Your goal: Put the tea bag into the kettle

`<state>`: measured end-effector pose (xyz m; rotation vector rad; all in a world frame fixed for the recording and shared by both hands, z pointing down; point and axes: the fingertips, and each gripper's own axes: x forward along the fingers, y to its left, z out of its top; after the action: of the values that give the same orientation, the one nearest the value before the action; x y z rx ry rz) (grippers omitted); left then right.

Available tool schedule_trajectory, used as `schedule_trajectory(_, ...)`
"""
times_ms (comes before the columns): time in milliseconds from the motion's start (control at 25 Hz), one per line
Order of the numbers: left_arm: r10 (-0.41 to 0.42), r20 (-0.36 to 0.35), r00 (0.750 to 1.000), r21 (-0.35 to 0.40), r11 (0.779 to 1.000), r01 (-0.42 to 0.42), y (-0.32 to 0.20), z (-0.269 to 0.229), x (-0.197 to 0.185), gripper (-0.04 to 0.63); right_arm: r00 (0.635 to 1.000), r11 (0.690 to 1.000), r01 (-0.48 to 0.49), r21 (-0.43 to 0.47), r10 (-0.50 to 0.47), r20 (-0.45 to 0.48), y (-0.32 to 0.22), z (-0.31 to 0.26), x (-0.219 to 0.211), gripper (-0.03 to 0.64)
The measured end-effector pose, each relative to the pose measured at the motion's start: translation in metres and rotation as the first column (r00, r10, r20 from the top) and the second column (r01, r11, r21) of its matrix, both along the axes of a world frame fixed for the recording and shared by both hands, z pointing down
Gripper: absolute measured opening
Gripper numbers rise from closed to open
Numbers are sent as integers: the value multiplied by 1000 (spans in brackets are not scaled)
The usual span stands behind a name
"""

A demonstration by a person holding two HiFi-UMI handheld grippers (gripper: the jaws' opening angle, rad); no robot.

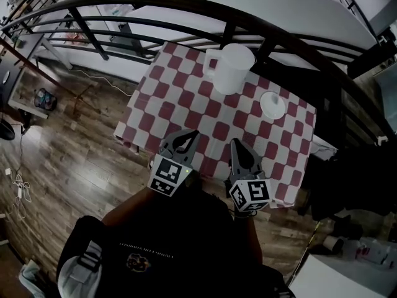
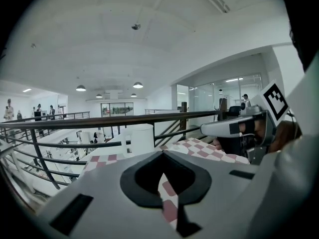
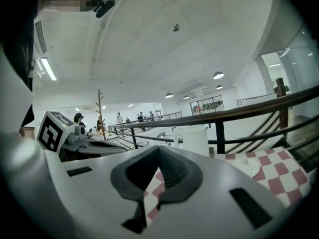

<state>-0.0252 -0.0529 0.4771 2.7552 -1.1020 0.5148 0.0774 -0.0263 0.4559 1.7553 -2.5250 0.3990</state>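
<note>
Kettle [image 1: 231, 68]: white, handle on its left in the head view, upright at the far edge of the red-and-white checked tabletop [image 1: 167, 110]. A dark railing [image 1: 186, 5] runs just behind the kettle.

Small white dish [image 1: 273, 104]: right of the kettle and a little nearer the person, apart from it. What lies on it is too small to tell, so the tea bag cannot be placed.

Left tool [image 1: 190, 135]: over the near edge of the tabletop, well short of the kettle and slightly to its left. It points toward the kettle. Jaws closed tip to tip, with nothing between them; only checked cloth shows through the gap behind the tips.

Right tool [image 1: 237, 144]: just beside the left one, roughly in line with the kettle and equally far from it. Jaws likewise closed and empty.

Wood floor [image 1: 74, 166]: left of the tabletop, on the far side from the dish.
</note>
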Motion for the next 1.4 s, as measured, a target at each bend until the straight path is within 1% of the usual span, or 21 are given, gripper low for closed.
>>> schedule_trajectory(280, 1, 5, 1000, -2, 1000, -1, 31, 4, -3, 3, 1000, 999, 26, -27, -27, -8, 43, 12, -3, 11)
schedule_trajectory(400, 10, 8, 1000, 0, 1000, -10, 41, 3, -1, 3, 998, 998, 53, -18, -53, -26, 52, 12, -6, 11)
schedule_trajectory(600, 21, 14, 1000, -3, 1000, -21, 53, 3, 1, 3, 994, 994, 107, -9, -108, -26, 65, 11, -16, 11)
schedule_trajectory(880, 19, 13, 1000, -10, 1000, -19, 62, 5, 2, 3, 994, 994, 104, -11, -105, -27, 76, 12, -16, 11)
schedule_trajectory(1400, 22, 3, 1000, -10, 1000, -22, 61, 1, 8, 3, 996, 996, 84, -14, -84, -37, 75, 16, -8, 11)
